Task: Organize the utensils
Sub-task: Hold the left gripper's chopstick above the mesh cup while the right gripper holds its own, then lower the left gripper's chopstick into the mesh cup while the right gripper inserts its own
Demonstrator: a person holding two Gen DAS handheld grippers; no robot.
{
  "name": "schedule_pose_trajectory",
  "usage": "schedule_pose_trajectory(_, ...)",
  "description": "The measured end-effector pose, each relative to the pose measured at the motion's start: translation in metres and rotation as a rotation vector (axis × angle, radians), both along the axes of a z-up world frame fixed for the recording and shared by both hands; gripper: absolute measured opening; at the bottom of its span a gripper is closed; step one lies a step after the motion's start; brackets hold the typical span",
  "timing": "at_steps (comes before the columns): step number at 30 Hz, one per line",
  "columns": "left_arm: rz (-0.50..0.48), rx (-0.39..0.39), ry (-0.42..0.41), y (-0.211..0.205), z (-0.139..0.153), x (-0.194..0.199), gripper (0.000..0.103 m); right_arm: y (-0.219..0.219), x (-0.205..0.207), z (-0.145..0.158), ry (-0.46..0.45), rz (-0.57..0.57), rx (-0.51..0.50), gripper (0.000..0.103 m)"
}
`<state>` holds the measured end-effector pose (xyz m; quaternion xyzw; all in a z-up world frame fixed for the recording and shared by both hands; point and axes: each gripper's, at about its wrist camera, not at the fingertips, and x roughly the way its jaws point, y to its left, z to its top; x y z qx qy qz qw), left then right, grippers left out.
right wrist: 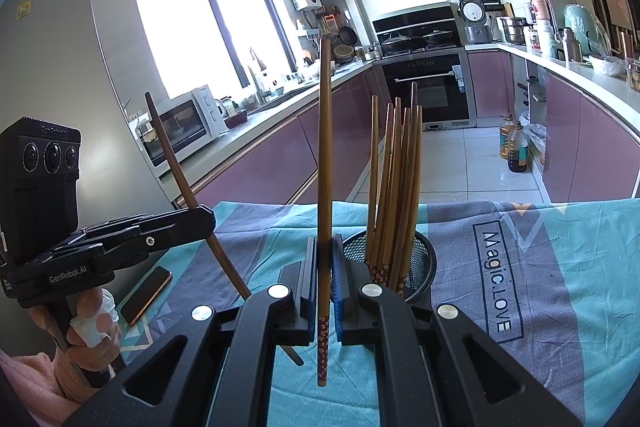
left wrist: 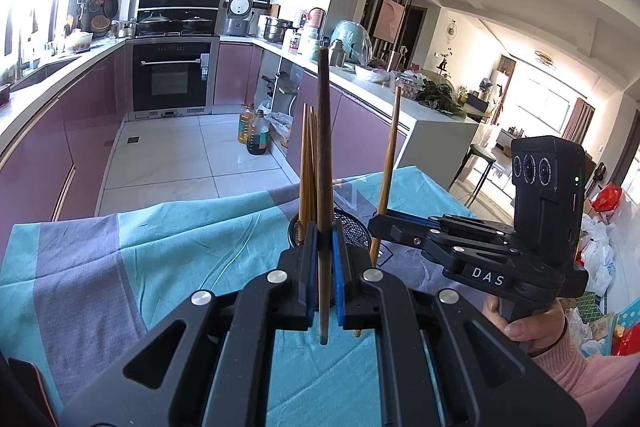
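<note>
My left gripper (left wrist: pixel 324 241) is shut on a dark brown chopstick (left wrist: pixel 323 147) that stands upright between its blue pads. In the right wrist view that left gripper (right wrist: pixel 206 219) holds the same stick (right wrist: pixel 176 167) tilted. My right gripper (right wrist: pixel 325 253) is shut on a lighter chopstick (right wrist: pixel 325 167) with a red flowered end, also upright; from the left wrist it shows as the right gripper (left wrist: pixel 375 223) with its stick (left wrist: pixel 389 155). A black mesh holder (right wrist: pixel 424 255) just ahead, between both grippers, carries several chopsticks (right wrist: pixel 394 187). The holder (left wrist: pixel 354 227) is partly hidden behind my left fingers.
A teal and grey cloth (right wrist: pixel 560 267) covers the table. A phone (right wrist: pixel 146 293) lies on it near the left hand. Beyond the table edge are a tiled floor, oil bottles (right wrist: pixel 514 147) and purple kitchen cabinets (left wrist: pixel 80 115).
</note>
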<state>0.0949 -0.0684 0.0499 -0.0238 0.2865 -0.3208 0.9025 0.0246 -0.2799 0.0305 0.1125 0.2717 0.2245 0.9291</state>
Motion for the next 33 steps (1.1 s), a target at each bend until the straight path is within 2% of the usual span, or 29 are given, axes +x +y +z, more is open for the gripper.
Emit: schedule_pose_trajectory(33,-0.014,0.01,-0.057,-0.007,0.013,-0.003,0.007,-0.011,0.008,0.013,-0.036,0.003,0.026,0.006)
